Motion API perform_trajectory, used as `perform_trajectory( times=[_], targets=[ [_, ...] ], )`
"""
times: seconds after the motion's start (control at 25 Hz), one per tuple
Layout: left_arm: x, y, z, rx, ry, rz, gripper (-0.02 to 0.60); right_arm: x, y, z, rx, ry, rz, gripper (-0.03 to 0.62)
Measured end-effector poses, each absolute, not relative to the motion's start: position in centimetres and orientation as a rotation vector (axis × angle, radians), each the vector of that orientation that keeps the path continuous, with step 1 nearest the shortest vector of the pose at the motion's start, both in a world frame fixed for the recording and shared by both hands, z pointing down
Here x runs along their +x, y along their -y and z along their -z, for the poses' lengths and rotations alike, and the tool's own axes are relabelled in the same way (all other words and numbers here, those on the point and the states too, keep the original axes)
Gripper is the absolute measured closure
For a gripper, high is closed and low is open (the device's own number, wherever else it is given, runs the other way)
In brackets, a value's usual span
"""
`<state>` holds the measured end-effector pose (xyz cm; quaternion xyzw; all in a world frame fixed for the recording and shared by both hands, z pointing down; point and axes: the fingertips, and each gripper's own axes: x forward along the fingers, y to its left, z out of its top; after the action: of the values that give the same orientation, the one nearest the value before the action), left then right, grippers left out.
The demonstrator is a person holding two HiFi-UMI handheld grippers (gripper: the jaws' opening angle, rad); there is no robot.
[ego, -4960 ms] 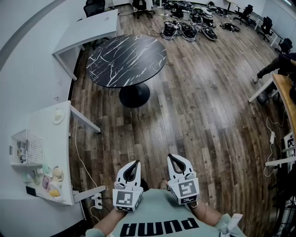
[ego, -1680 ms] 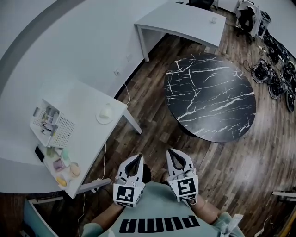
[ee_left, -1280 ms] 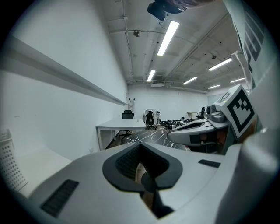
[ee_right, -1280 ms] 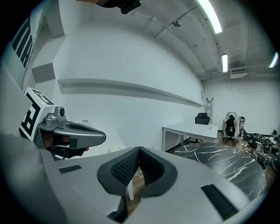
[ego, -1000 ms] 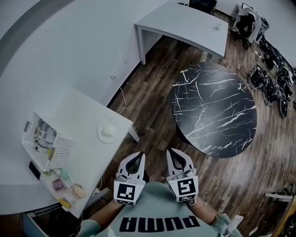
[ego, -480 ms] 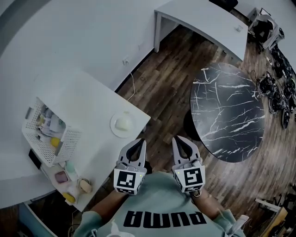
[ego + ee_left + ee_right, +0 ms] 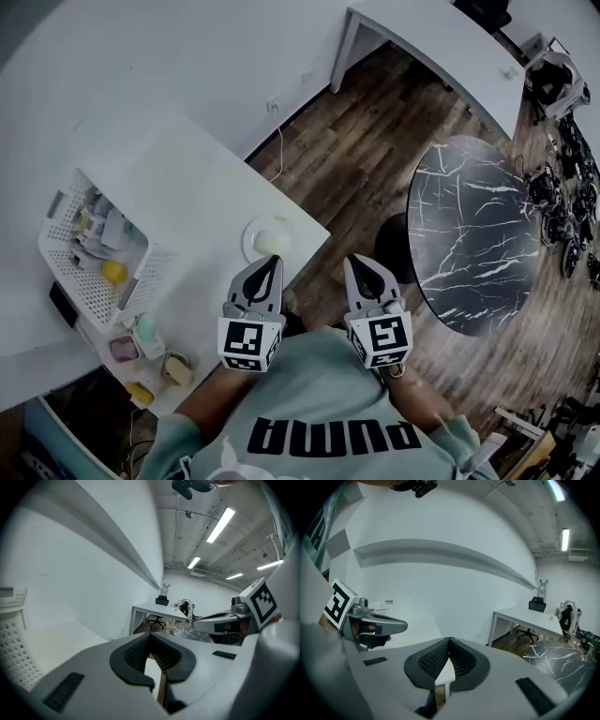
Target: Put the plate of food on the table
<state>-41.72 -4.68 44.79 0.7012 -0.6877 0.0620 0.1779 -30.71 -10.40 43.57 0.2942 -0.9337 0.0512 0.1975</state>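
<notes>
Well, both are empty and shut tip to tip — left gripper [image 7: 271, 263] and right gripper [image 7: 357, 266]; the plate of food [image 7: 270, 240] sits near a corner of the desk [image 7: 187, 187]; reaching in closed, we could shove it off the edge.

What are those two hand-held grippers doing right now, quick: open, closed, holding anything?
Left hand-held gripper: closed, holding nothing.
Right hand-held gripper: closed, holding nothing.

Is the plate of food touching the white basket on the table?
Apart. The head view shows bare tabletop between the plate of food and the white basket.
</notes>
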Motion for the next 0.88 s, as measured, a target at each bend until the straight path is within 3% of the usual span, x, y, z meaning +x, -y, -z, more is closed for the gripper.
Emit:
perform_trajectory(
  times=[0.36,0.88],
  targets=[
    [-47.3,4.1,-49.3,1.74,1.957,-0.148,0.575,-35.9,11.3,-46.8,0.654,2.61,-0.178,0.586],
    [-50.3,3.3,-55.3,1.426,1.963,-0.089,0.575,-39.2,13.6,-53.1,0.416,2.537,-0.285,0.586]
  ],
)
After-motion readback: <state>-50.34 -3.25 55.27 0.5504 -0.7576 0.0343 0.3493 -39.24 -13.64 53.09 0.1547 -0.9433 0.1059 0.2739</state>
